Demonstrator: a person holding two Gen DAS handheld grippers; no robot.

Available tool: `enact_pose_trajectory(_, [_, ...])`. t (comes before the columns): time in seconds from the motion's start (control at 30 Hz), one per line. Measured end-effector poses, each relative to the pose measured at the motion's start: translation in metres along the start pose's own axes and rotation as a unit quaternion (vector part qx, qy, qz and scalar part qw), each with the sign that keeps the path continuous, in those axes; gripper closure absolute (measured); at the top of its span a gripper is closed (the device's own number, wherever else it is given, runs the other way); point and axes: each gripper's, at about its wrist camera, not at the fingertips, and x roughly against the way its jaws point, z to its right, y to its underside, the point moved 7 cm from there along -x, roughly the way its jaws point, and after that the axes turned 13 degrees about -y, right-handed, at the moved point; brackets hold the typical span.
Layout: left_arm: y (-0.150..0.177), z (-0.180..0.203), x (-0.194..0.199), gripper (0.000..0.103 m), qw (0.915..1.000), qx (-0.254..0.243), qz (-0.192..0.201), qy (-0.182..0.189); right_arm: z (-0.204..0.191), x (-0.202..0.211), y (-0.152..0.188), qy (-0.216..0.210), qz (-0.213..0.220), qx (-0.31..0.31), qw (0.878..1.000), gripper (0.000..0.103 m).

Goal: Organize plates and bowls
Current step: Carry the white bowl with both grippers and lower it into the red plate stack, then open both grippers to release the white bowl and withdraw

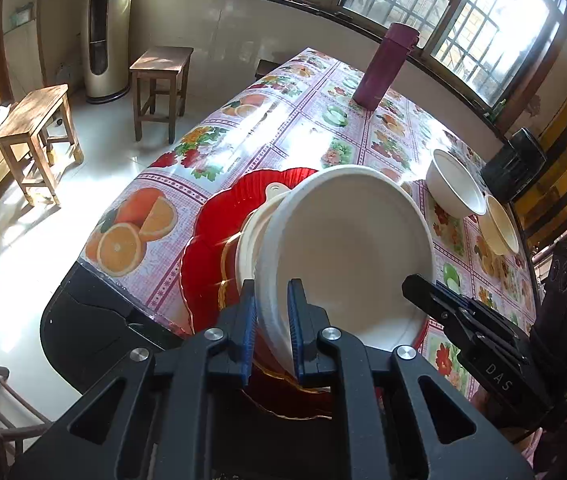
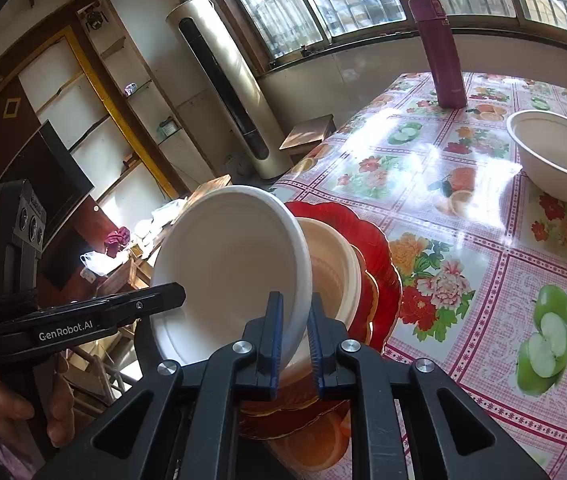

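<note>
One white plate [image 1: 347, 248] tilted above bench [image 1: 187, 184], rim pinched by left hand-held gripper [image 1: 271, 312] and right hand-held gripper [image 2: 295, 320]. Beneath: one cream lidded container [image 1: 251, 232] on two stacked red plates [image 1: 211, 240]. Two white bowls [image 1: 455, 188] apart. One maroon flask [image 1: 383, 64].

Windows [image 1: 423, 4]: barred panes along the far wall, bright daylight coming through
Floor [image 1: 95, 148]: pale glossy tiles with sun patches
Furniture: two wooden stools [image 1: 35, 136] beside the worktop [image 1: 243, 132], which wears a fruit-and-flower oilcloth
Corner: tall pale standing air conditioner [image 2: 223, 84]
Side wall: wooden shelving [image 2: 95, 80] with yellow trim, dark screen [image 2: 55, 172] beneath
</note>
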Motion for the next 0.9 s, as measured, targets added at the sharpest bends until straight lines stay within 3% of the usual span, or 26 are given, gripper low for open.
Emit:
enact_pose_trajectory(0.07, [0.001,-0.003,-0.001,0.083,1.0,0.003,-0.003,-0.003,-0.001,0.0,0.002,0.009,-0.003,0.009,1.0,0.086])
enact_pose_trajectory(0.13, [-0.001,-0.007,-0.001,0.056,0.9999,0.006,0.002,-0.011,-0.003,0.001,0.003,0.019,-0.003,0.017,1.0,0.078])
enact_pose_trajectory(0.17, [-0.002,-0.009,0.002,0.05,0.9998,0.011,0.007,-0.012,-0.003,0.001,0.003,0.021,-0.003,0.018,1.0,0.072])
enact_pose_trajectory(0.23, [-0.005,-0.012,0.007,0.037,0.9996,0.017,0.021,-0.013,-0.004,0.003,0.003,0.023,0.0,0.024,0.999,0.068])
enact_pose_trajectory(0.33, [-0.012,-0.012,0.018,0.021,0.9985,0.02,0.048,-0.018,-0.006,0.011,0.0,0.021,0.011,0.031,0.999,0.05])
enact_pose_trajectory(0.57, [-0.025,0.029,0.044,0.008,0.9926,-0.022,0.118,-0.016,0.012,0.056,-0.016,0.013,0.088,0.022,0.996,0.017])
enact_pose_trajectory(0.6, [-0.026,0.039,0.047,0.0,0.9916,-0.03,0.125,-0.012,0.021,0.063,-0.019,0.019,0.097,0.016,0.995,0.016])
enact_pose_trajectory(0.77, [-0.032,0.095,0.06,0.0,0.9847,-0.073,0.158,0.01,0.072,0.106,-0.025,0.048,0.128,-0.025,0.99,0.006])
enact_pose_trajectory(0.9, [-0.034,0.144,0.057,0.0,0.9817,-0.108,0.155,0.027,0.115,0.156,-0.027,0.073,0.169,-0.055,0.981,0.001])
